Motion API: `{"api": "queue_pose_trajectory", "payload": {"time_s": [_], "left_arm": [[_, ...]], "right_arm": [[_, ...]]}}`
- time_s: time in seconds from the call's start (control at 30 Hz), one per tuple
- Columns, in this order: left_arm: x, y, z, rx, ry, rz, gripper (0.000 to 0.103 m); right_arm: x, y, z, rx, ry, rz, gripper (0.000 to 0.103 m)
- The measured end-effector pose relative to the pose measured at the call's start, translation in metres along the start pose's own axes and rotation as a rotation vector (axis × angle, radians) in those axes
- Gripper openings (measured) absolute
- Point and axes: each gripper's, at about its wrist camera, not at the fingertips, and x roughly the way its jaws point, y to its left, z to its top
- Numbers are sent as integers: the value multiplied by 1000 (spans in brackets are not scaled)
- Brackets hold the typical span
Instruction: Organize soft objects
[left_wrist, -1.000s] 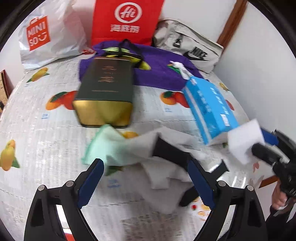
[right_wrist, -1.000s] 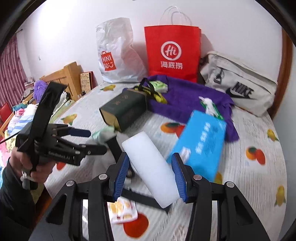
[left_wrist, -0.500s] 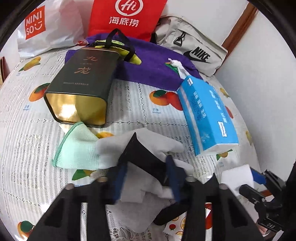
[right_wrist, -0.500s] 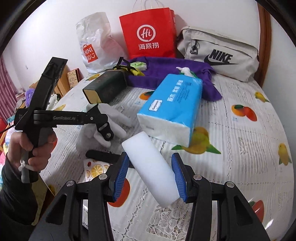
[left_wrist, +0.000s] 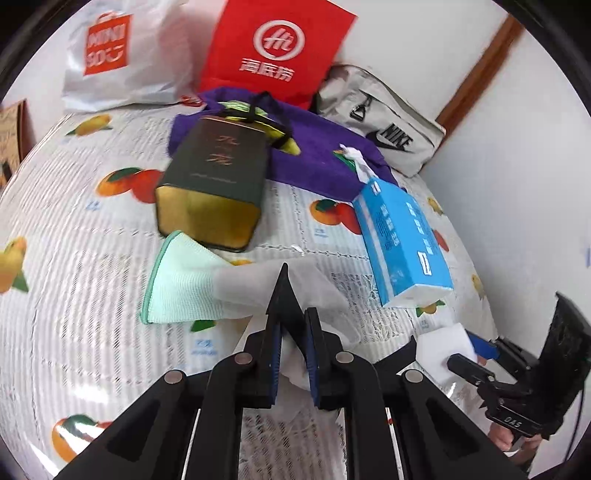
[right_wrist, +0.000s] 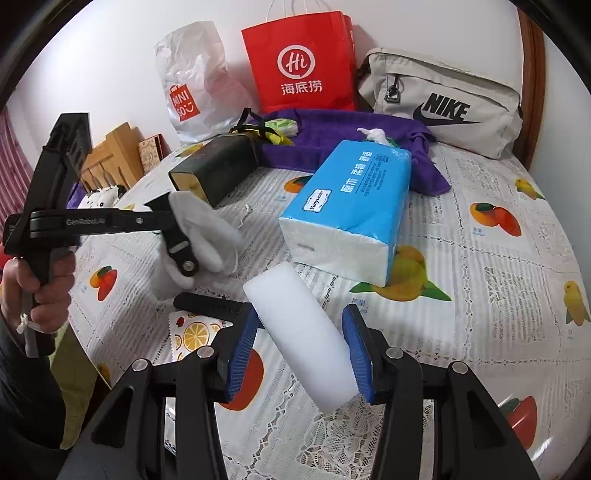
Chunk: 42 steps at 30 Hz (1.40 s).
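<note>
Fruit-print lace tablecloth (right_wrist: 498, 258) is crowded toward the far edge, open on the right side. Soft white cloth (left_wrist: 314, 291) near the front edge is being closed on by the left gripper (left_wrist: 291, 354). Smooth foam block (right_wrist: 299, 336) is clamped in the right gripper (right_wrist: 301, 354).

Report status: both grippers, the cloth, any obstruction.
Left gripper closing on white cloth. Right gripper holds white sponge block. Tissue pack close ahead.
</note>
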Motion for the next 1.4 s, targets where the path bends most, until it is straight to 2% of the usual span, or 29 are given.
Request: {"api": "queue_pose_trajectory", "payload": {"time_s": [0.07, 0.17, 0.2, 0.23, 0.3, 0.37, 0.47, 0.6, 0.73, 0.83, 0.87, 0.9, 0.93, 1.03, 1.13, 1.27, 1.4], "left_arm": [[-3, 4, -1, 1, -12, 5, 12], [7, 0, -3, 14, 16, -1, 12], [14, -4, -3, 15, 35, -14, 15], [20, -7, -5, 22, 62, -28, 25], [25, -15, -8, 46, 72, -20, 31], [25, -24, -12, 76, 50, -9, 31], [24, -30, -13, 91, 49, -34, 31], [13, -36, -15, 145, 39, 14, 31], [11, -29, -19, 145, 61, 35, 31], [9, -22, -22, 125, 54, 23, 31], [8, -22, -22, 125, 41, 11, 28], [7, -22, -22, 129, 28, 0, 20], [6, -22, -22, 131, 27, -5, 18], [13, -25, -18, 123, 31, 2, 18], [19, -27, -15, 102, 36, -38, 18], [27, -39, -16, 129, 51, -100, 18], [40, -47, -16, 134, 69, -104, 18]], "right_arm": [[1, 0, -1, 2, 5, -1, 48], [5, 0, -3, 9, 14, 4, 48], [6, 0, -3, 9, 16, 1, 48], [7, 1, -3, 7, 16, -2, 48], [8, 2, -3, 3, 16, -7, 49], [7, 2, -2, 4, 16, 0, 49], [6, 1, -2, 6, 17, 1, 49], [6, 1, -3, 5, 17, 2, 49], [7, 0, -3, 7, 16, 2, 49], [9, -1, -3, 6, 14, 1, 49], [9, -1, -3, 8, 14, 2, 49], [9, -1, -3, 8, 14, 3, 49], [9, -1, -3, 6, 14, 2, 49], [10, 0, -3, 5, 14, -1, 49], [9, 0, -2, 5, 13, -4, 49], [9, 0, -2, 1, 21, -3, 49], [10, 6, -3, -29, 32, -2, 49]]}}
